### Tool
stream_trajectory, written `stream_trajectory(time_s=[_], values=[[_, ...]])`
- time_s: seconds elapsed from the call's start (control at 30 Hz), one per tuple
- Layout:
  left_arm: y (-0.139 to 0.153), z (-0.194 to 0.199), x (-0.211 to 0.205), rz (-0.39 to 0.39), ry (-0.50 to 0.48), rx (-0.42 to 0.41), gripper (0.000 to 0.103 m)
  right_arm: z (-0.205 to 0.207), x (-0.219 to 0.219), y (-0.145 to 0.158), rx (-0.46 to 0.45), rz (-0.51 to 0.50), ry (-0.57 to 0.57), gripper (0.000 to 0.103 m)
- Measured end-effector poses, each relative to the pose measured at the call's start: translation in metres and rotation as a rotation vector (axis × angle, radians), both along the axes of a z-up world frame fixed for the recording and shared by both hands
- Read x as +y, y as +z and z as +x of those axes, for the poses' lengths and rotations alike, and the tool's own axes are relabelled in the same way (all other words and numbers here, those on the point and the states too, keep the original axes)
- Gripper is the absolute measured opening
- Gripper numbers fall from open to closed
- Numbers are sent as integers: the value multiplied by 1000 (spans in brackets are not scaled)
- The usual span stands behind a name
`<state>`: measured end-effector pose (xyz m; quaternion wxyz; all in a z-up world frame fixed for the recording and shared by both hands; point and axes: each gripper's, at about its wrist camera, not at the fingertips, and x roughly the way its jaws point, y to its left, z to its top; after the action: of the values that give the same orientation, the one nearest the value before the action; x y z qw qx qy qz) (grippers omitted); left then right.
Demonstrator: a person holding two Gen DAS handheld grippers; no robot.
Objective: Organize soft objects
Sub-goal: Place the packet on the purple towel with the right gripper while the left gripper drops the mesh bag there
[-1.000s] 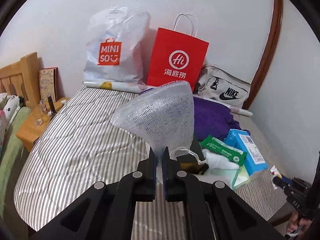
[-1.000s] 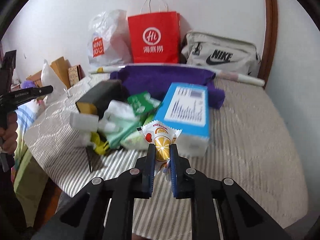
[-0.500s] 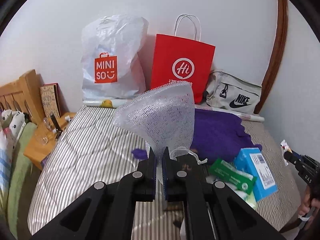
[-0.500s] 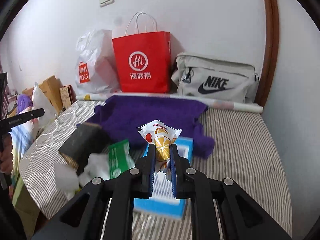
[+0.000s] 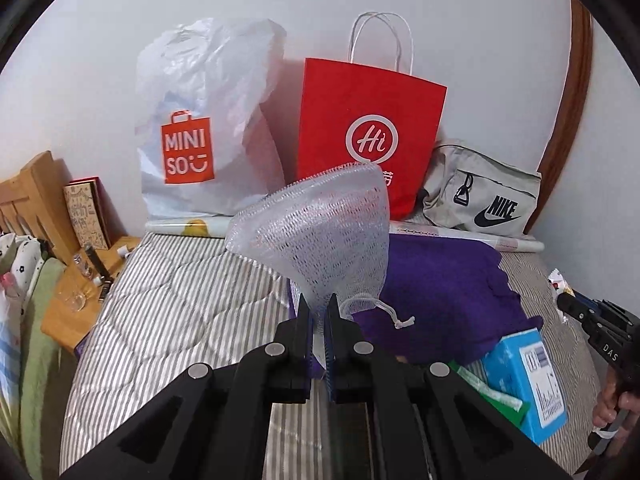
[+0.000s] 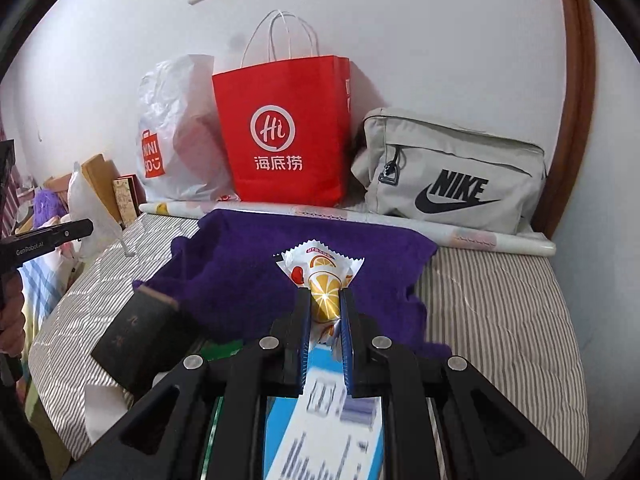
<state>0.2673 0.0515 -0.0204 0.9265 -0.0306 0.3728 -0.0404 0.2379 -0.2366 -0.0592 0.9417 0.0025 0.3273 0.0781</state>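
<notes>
Along the bed's (image 6: 500, 300) far edge stand a white plastic bag (image 5: 208, 120), red paper bag (image 6: 284, 136) and grey pouch (image 6: 452, 172). Purple cloth (image 6: 256, 276) lies before them. The left claw (image 5: 318, 312) pinches a mesh pouch (image 5: 324, 236), the right claw (image 6: 325, 308) a snack packet (image 6: 320, 276), above a blue box (image 6: 320, 432) near the front edge.

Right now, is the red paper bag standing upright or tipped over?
Upright. The red paper bag stands on its base against the wall, handles pointing up, between the white plastic bag and the grey bag.

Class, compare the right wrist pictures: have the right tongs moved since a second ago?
Yes. The right tongs, shut on the snack packet, advanced toward the red paper bag, which looms larger.
</notes>
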Motion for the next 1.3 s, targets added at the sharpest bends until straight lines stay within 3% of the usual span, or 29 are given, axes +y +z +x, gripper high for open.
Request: stream_trajectory(time_s=[0.6, 1.3], values=[[-53, 101, -33, 24, -87, 123, 6, 87, -7, -38, 105, -26, 6, 14], [-88, 145, -57, 53, -153, 267, 6, 126, -22, -73, 212, -67, 14, 14]])
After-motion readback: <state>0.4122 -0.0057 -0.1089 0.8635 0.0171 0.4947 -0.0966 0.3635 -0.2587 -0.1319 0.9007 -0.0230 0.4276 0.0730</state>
